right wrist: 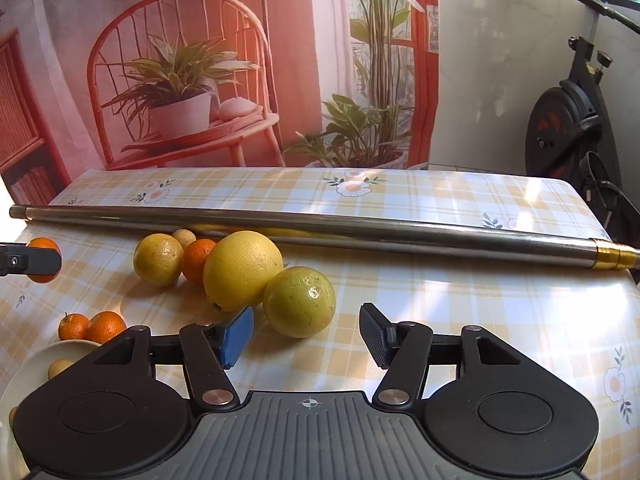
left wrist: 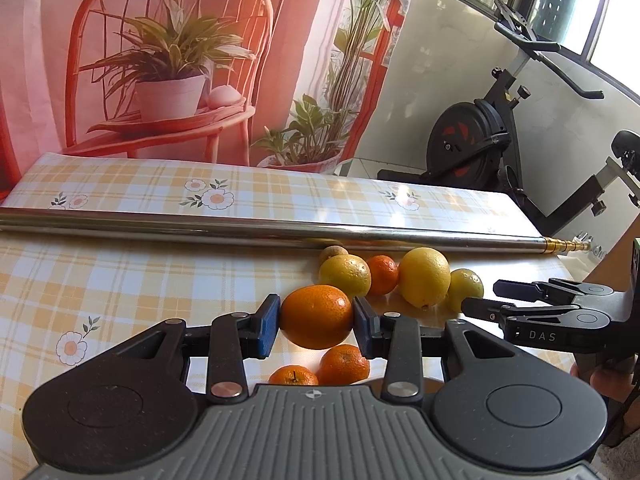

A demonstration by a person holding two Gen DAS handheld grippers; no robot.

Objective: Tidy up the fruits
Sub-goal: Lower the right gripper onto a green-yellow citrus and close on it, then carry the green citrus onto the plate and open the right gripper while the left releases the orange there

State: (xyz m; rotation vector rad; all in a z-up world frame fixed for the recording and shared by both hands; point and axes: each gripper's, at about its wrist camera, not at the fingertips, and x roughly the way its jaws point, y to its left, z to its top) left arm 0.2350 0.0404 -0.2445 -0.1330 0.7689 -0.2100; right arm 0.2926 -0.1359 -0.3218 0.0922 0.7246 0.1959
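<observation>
Checked-cloth bench (right wrist: 440, 320) crossed by a long steel rod (right wrist: 320, 230). Near the rod, a huddle of yellow citrus (right wrist: 242, 276) and one small orange. Left gripper (left wrist: 316, 322) lifted above the bench, fingers clamped on a large orange (left wrist: 317, 320). Right gripper (right wrist: 306, 336) low over the cloth, fingers parted and empty, just beside a yellow-green fruit (right wrist: 299, 302). Two tangerines (right wrist: 105, 326) beside a white plate (right wrist: 24, 376).

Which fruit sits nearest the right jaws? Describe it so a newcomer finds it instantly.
Find the long steel pole lying across the checked tablecloth. On its near side lies a cluster of citrus; take its rightmost fruit, the yellow-green fruit. Unlike the smoother, larger yellow fruit it touches, it is speckled.
</observation>
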